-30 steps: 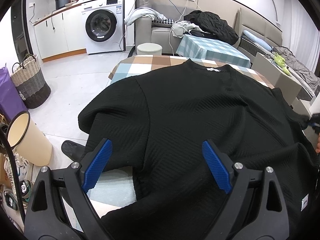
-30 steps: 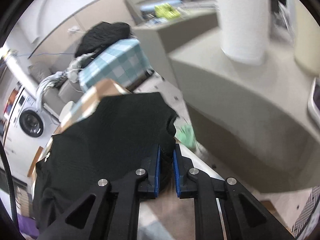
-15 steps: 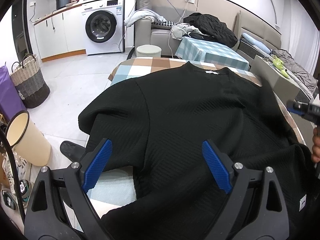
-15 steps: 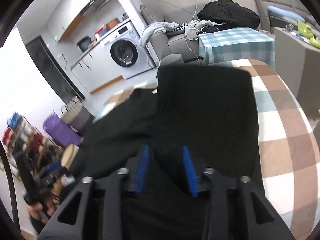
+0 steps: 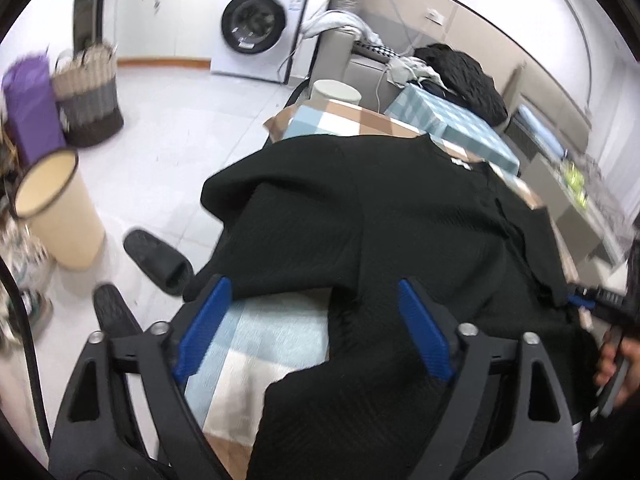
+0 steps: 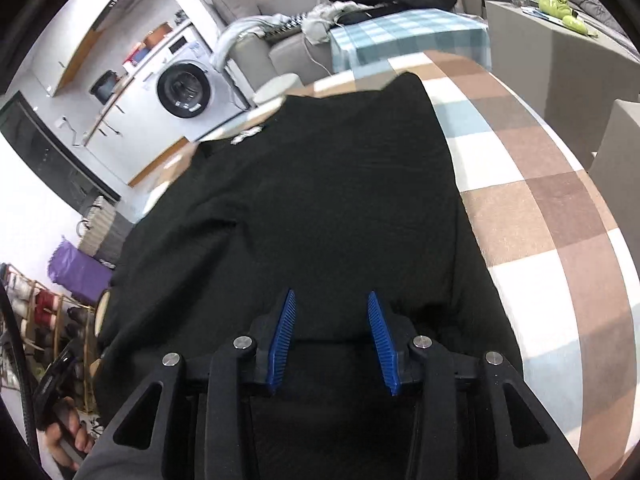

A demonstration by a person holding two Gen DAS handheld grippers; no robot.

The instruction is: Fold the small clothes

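Lying spread over the checked table (image 6: 552, 208), the black top (image 5: 400, 232) is draping its left sleeve past the table's edge above open floor (image 5: 168, 152). The left gripper (image 5: 312, 324) is closing, wide, around nothing yet. The right gripper (image 6: 332, 340) is hanging parted, unclenched, over the folded right side.

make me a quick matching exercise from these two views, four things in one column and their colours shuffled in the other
Things:
1. shirt
2. washing machine
3. bin
4. bag

Colours:
a. purple
b. cream
c. black
d. white

Pairs: 1-c, 2-d, 3-b, 4-a
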